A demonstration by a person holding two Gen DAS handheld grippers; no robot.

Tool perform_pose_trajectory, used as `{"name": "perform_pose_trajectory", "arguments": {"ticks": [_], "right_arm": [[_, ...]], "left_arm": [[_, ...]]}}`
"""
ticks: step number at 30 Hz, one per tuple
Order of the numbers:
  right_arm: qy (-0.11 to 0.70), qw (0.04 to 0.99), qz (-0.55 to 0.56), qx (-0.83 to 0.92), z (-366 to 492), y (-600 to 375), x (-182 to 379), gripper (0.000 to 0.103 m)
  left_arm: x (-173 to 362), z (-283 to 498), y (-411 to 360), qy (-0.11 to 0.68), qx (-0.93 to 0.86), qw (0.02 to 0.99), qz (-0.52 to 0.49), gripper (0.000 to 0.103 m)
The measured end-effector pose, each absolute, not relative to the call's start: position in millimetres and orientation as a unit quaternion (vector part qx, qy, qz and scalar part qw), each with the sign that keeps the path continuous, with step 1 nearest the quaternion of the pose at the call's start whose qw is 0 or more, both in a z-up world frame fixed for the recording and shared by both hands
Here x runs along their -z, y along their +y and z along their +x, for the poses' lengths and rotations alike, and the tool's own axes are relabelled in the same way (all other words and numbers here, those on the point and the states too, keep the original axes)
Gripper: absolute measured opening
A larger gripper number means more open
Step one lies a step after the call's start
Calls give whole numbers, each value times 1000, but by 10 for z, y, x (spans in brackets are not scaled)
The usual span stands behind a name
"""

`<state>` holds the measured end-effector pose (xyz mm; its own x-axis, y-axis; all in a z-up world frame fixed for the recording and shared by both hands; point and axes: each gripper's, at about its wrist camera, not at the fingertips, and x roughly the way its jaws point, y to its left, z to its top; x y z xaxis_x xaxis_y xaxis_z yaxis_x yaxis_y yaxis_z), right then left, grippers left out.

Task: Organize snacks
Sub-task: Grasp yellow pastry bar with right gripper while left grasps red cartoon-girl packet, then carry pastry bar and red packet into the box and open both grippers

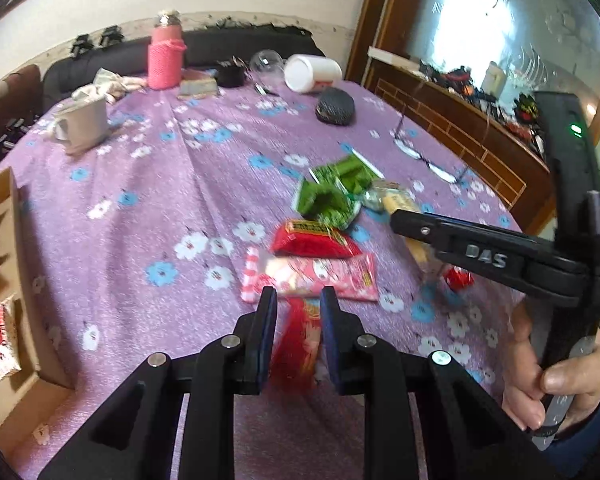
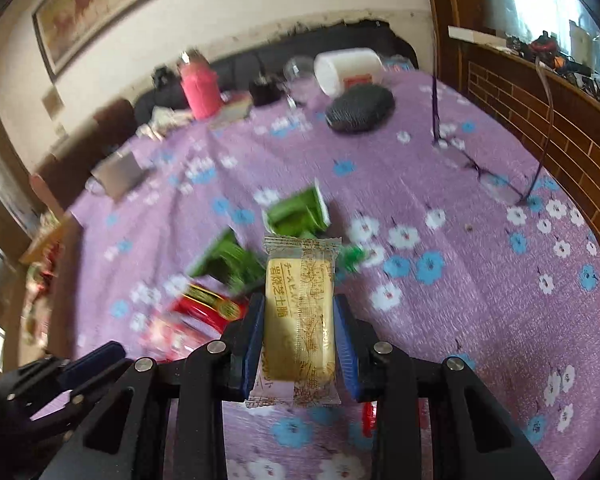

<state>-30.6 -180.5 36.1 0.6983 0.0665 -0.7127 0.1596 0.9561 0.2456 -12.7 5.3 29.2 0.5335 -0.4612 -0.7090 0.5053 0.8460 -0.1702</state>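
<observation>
Left wrist view: left gripper (image 1: 298,300) pinches a red packet (image 1: 296,344) thin, lifting it clear of the purple cloth (image 1: 140,184).
Right gripper (image 2: 300,312): clamped on a tan biscuit pack (image 2: 300,312), held upright.
Pile beyond: pink, red, green snacks (image 1: 332,192) await sorting.
Box (image 1: 4,280): at left edge, likely the destination.

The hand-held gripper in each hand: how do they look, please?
Both are black plastic with blue pads inside the fingers and round silver pivot pins. The right hand-held gripper carries raised grey letters "DAS" and a small green light on its body. The hand holding it shows a dark blue sleeve.
</observation>
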Motion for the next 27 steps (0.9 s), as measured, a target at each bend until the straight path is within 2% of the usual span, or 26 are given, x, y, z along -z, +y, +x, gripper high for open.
{"name": "perform_pose_trajectory", "arguments": {"ticks": [6, 13, 17, 19, 22, 25, 27], "right_arm": [[341, 930, 137, -9, -411, -1628, -548, 36], [356, 922, 149, -21, -376, -1623, -477, 36], [362, 917, 167, -32, -358, -1676, -446, 36], [357, 919, 163, -34, -378, -1647, -468, 36], [349, 923, 157, -38, -404, -1621, -497, 36], [349, 923, 154, -44, -408, -1594, -504, 36], [347, 924, 152, -47, -416, -1574, -512, 36]], "left_arm": [[-336, -97, 116, 387, 263, 884, 18, 21], [-278, -117, 125, 425, 291, 857, 23, 22], [-232, -198, 47, 431, 298, 850, 52, 33], [-181, -209, 0, 434, 290, 850, 68, 33], [-109, -195, -34, 445, 288, 844, 73, 32], [-76, -170, -21, 449, 279, 846, 72, 21], [-75, -162, -8, 448, 279, 847, 66, 21]]}}
